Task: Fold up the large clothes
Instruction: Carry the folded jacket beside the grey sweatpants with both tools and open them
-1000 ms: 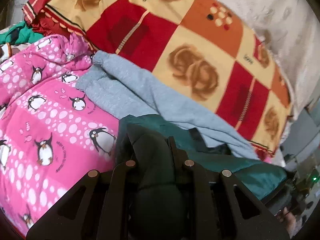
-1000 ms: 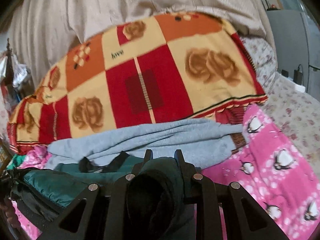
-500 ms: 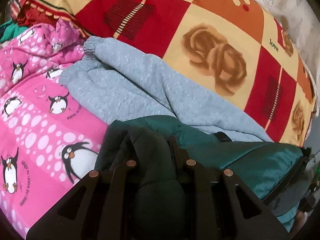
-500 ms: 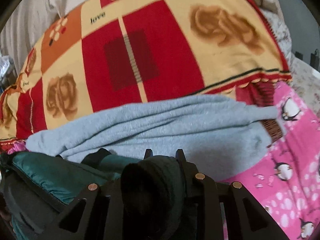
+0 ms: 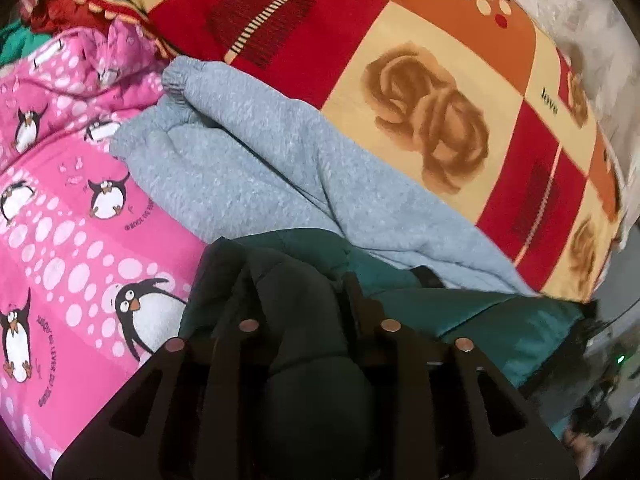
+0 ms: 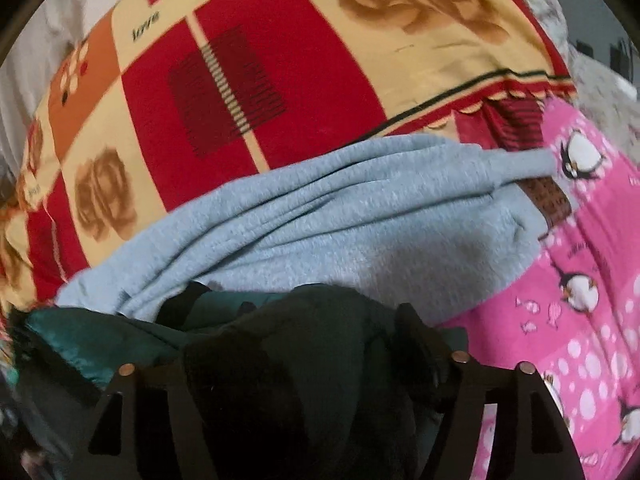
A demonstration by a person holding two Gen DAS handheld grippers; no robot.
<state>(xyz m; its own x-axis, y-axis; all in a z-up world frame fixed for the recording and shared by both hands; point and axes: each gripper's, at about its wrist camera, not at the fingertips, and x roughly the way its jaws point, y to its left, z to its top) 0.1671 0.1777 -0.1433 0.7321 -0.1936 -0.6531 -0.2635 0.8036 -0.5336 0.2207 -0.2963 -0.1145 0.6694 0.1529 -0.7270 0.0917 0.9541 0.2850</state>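
Note:
A dark green padded jacket lies bunched on the bed, and each gripper holds one end of it. My left gripper is shut on a fold of the jacket, which bulges between its fingers. My right gripper is shut on the other end of the jacket, the cloth filling the gap between its fingers. The jacket's edge rests against folded grey sweatpants, which also show in the right wrist view.
A pink penguin-print blanket covers the bed under the clothes; it also shows in the right wrist view. A red, orange and cream rose-patterned blanket is heaped behind the sweatpants, seen too in the right wrist view.
Both grippers have moved forward and lower toward the grey sweatpants, carrying the green jacket with them. The right gripper has tilted slightly. Both stay shut on the jacket.

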